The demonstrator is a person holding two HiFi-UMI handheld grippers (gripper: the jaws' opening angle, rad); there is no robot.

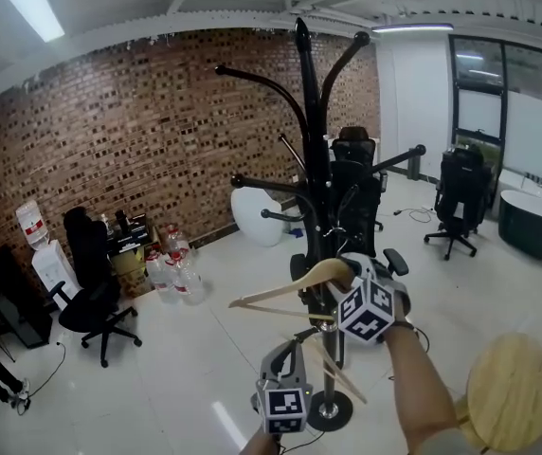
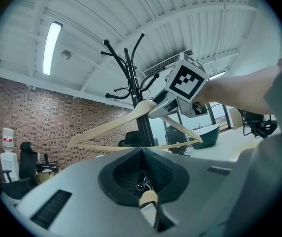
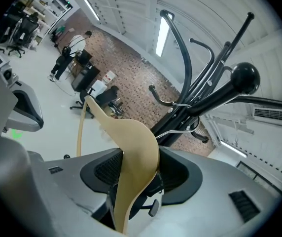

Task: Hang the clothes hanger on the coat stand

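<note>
Pale wood is the thing to look at here; the clothes hanger (image 1: 290, 289) is up in the air right in front of the black coat stand (image 1: 311, 140), roughly level with the pole's lower pegs and not hung on anything I can see.

The right tool (image 3: 133, 184) has it, jaws clamped on the broad curved shoulder next to the neck and not on the thin bottom bar. My guess is that's on purpose: a fat bit of wood won't twist in the grip, and the wire hook (image 3: 180, 129) pokes out free ahead where it can be steered. In the right gripper view that hook sits close against the stand's stem, under the ball-tipped peg (image 3: 244, 78); can't tell if it's touching.

The left tool (image 2: 148, 201) is low down near the stand's base (image 1: 328, 410), jaws closed together on a small wooden piece (image 2: 148, 198) with a bit of wire on it. It looks like the neck of another hanger, and a wooden limb (image 1: 345, 375) shows beside it in the head view; probably parked there to stay out of the way.

Next bit, I reckon, is easing the hook over a peg.
</note>
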